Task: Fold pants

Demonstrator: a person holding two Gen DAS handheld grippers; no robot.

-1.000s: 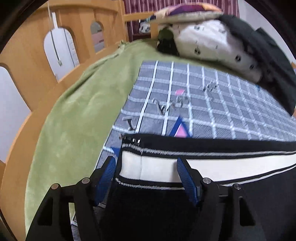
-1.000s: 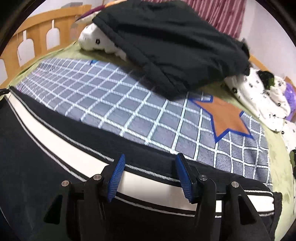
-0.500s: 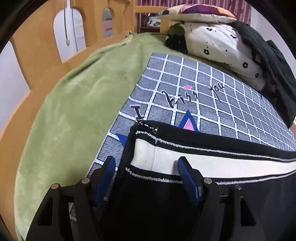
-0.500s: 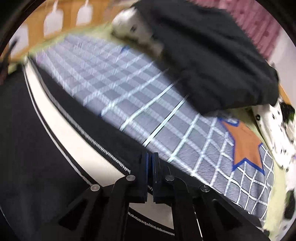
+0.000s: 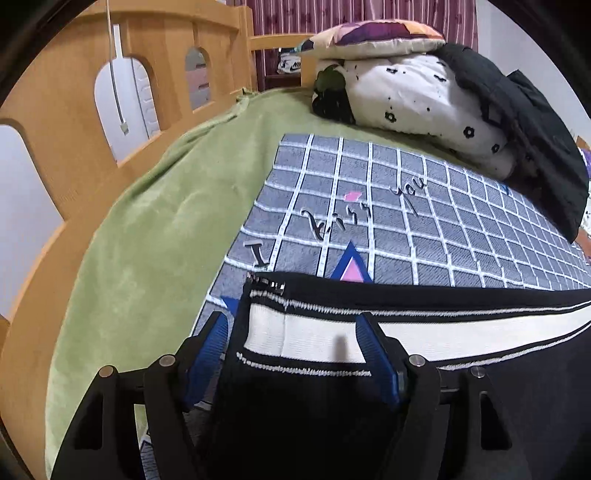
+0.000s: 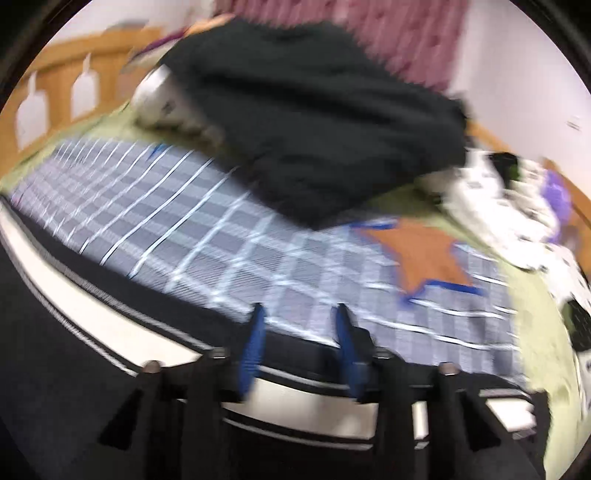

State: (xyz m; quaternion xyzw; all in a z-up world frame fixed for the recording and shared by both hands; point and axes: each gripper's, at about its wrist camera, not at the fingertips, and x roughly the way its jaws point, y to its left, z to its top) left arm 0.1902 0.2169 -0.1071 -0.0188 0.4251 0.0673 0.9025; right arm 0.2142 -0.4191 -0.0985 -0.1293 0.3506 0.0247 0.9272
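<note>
Black fabric fills the lower part of both your wrist views: the pants (image 5: 303, 413) lie spread on the grey checked blanket (image 5: 424, 221), with a broad cream stripe (image 5: 424, 332) edged in white stitching running along their far side. In your left view, the stripe's end sits between the blue pads, and a short metal zipper (image 5: 266, 282) shows at the corner of the cloth just beyond it.

Your left gripper (image 5: 291, 350) stands wide, its blue pads (image 5: 376, 354) well apart on either side of the stripe's end, gripping nothing. Your right gripper (image 6: 299, 347) is parted too, though to a narrower gap, with its tips over the far black edge of the pants (image 6: 55, 350); that view is smeared by motion, so you cannot tell whether the pads touch the cloth.

Beyond the pants, the blanket carries a pink triangle (image 5: 351, 269) outlined in blue and an orange star (image 6: 424, 254). It lies on a green bed cover (image 5: 147, 236) inside a wooden bed frame (image 5: 55, 155). At the far end, a white floral quilt (image 5: 417, 92) is bundled up with a patterned pillow (image 5: 373, 35) on top and a dark garment (image 6: 314, 110) draped over it.
</note>
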